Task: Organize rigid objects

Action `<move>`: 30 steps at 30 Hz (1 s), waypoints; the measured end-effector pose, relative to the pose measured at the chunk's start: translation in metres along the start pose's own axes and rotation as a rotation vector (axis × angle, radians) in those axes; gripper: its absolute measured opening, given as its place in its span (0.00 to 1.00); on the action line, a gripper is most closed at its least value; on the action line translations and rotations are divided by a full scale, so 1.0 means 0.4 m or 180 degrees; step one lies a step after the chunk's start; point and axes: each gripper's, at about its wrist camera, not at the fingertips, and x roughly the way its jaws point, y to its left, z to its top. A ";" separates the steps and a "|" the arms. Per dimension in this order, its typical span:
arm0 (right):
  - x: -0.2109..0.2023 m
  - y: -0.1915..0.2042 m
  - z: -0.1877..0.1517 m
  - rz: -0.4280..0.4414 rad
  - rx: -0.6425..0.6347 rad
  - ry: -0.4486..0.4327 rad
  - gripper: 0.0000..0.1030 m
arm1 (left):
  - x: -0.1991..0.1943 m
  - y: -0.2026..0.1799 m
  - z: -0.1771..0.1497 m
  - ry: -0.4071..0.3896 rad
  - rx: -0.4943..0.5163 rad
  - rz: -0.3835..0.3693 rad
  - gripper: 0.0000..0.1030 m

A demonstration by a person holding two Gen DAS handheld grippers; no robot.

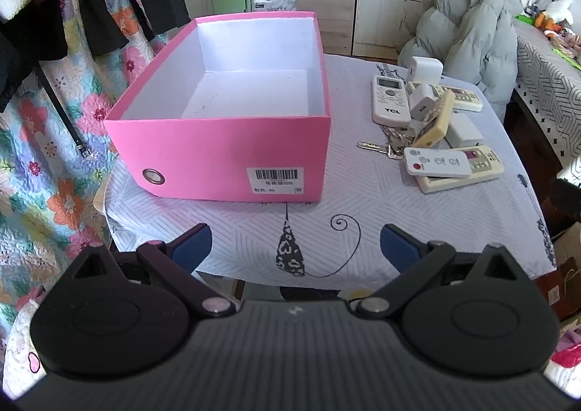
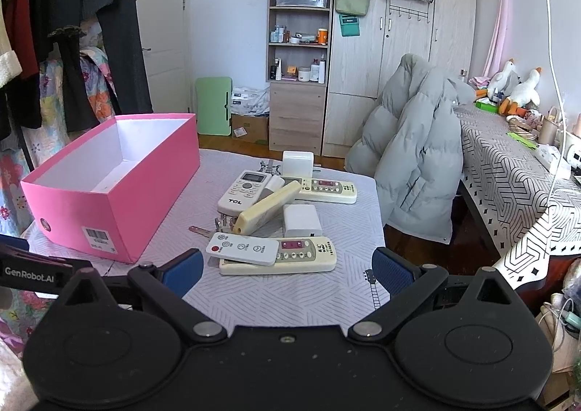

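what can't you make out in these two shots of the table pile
- Keys: in both views, mostly hidden under the yellowed remote; count unclear.
- Lower remote: left part covered by the small white remote.
- Barcode label on the pink box: print too small.

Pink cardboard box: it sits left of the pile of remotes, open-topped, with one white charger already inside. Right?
Not quite. The pink cardboard box is open-topped and left of the pile of remotes, but the left wrist view shows it empty; the white chargers remain on the table.
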 end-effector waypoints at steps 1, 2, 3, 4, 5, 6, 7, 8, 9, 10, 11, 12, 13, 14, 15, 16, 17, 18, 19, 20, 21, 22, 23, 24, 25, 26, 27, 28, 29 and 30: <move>0.001 0.000 0.000 0.0007 0.0000 0.0007 0.98 | 0.000 0.000 0.000 -0.0005 -0.0002 0.0002 0.97; 0.002 0.000 -0.001 0.0012 0.0001 0.0013 0.98 | 0.000 -0.001 0.000 -0.0005 0.0001 0.0003 0.97; 0.003 0.000 -0.002 0.0014 0.0000 0.0017 0.98 | 0.001 -0.001 0.000 -0.0006 0.0002 0.0006 0.97; 0.004 0.000 -0.002 0.0014 -0.0001 0.0020 0.98 | 0.001 -0.001 0.000 -0.0009 0.0005 0.0008 0.97; 0.005 -0.001 -0.003 0.0014 -0.0001 0.0025 0.98 | 0.001 -0.002 0.000 -0.0009 0.0009 0.0010 0.97; 0.006 -0.003 -0.003 0.0012 0.0002 0.0030 0.98 | 0.001 -0.002 -0.001 -0.0006 0.0008 0.0007 0.97; 0.007 -0.004 -0.003 0.0011 0.0005 0.0035 0.98 | 0.000 -0.002 -0.001 -0.0011 0.0007 0.0001 0.97; 0.008 -0.005 -0.003 0.0013 0.0009 0.0039 0.98 | 0.000 -0.002 -0.001 -0.0016 0.0011 -0.0008 0.97; 0.008 -0.006 -0.002 0.0019 0.0012 0.0041 0.98 | -0.003 -0.002 0.000 -0.0025 0.0018 -0.0024 0.97; 0.008 -0.007 0.000 0.0030 0.0010 0.0042 0.98 | -0.007 -0.002 0.003 -0.0043 0.0033 -0.0047 0.97; 0.007 -0.007 0.003 0.0049 0.0005 0.0037 0.98 | -0.013 -0.003 0.008 -0.0073 0.0058 -0.0073 0.97; 0.003 -0.010 0.008 0.0092 0.0003 0.0020 0.98 | -0.020 -0.004 0.016 -0.0103 0.0083 -0.0084 0.97; -0.001 -0.013 0.014 0.0142 0.0008 -0.0001 0.98 | -0.029 -0.004 0.025 -0.0136 0.0105 -0.0089 0.97; -0.007 -0.017 0.021 0.0208 0.0015 -0.0045 0.98 | -0.037 -0.007 0.037 -0.0169 0.0137 -0.0084 0.97; -0.015 -0.023 0.031 0.0294 0.0014 -0.0131 0.98 | -0.049 -0.014 0.056 -0.0220 0.0190 -0.0079 0.97; -0.019 -0.027 0.033 0.0353 0.0003 -0.0200 0.98 | -0.058 -0.020 0.071 -0.0266 0.0236 -0.0076 0.97; -0.021 -0.033 0.040 0.0425 -0.0023 -0.0282 0.98 | -0.069 -0.028 0.090 -0.0328 0.0282 -0.0082 0.97; -0.018 -0.043 0.045 0.0494 -0.0039 -0.0349 0.98 | -0.076 -0.035 0.106 -0.0383 0.0315 -0.0091 0.97; -0.011 -0.051 0.050 0.0537 -0.0049 -0.0366 0.98 | -0.086 -0.045 0.123 -0.0455 0.0360 -0.0114 0.97; 0.000 -0.061 0.055 0.0553 -0.0063 -0.0348 0.97 | -0.093 -0.058 0.137 -0.0515 0.0406 -0.0141 0.97; 0.013 -0.070 0.060 0.0543 -0.0090 -0.0320 0.97 | -0.099 -0.075 0.154 -0.0578 0.0479 -0.0187 0.97; 0.024 -0.077 0.062 0.0532 -0.0132 -0.0301 0.97 | -0.102 -0.090 0.166 -0.0620 0.0538 -0.0238 0.97; 0.034 -0.085 0.061 0.0541 -0.0173 -0.0287 0.97 | -0.102 -0.107 0.181 -0.0658 0.0594 -0.0309 0.97; 0.042 -0.090 0.060 0.0565 -0.0212 -0.0274 0.97 | -0.099 -0.125 0.195 -0.0680 0.0622 -0.0379 0.97; 0.053 -0.098 0.059 0.0602 -0.0247 -0.0249 0.97 | -0.090 -0.143 0.207 -0.0680 0.0640 -0.0444 0.97; 0.063 -0.105 0.059 0.0633 -0.0250 -0.0223 0.95 | -0.078 -0.160 0.220 -0.0656 0.0657 -0.0519 0.97; 0.076 -0.113 0.056 0.0667 -0.0223 -0.0168 0.95 | -0.063 -0.178 0.230 -0.0604 0.0669 -0.0600 0.97; 0.088 -0.120 0.052 0.0692 -0.0180 -0.0109 0.93 | -0.047 -0.194 0.239 -0.0541 0.0681 -0.0659 0.97; 0.102 -0.125 0.046 0.0727 -0.0135 -0.0046 0.91 | -0.024 -0.212 0.249 -0.0444 0.0697 -0.0705 0.97; 0.115 -0.129 0.039 0.0774 -0.0100 0.0008 0.89 | -0.004 -0.232 0.254 -0.0359 0.0711 -0.0735 0.97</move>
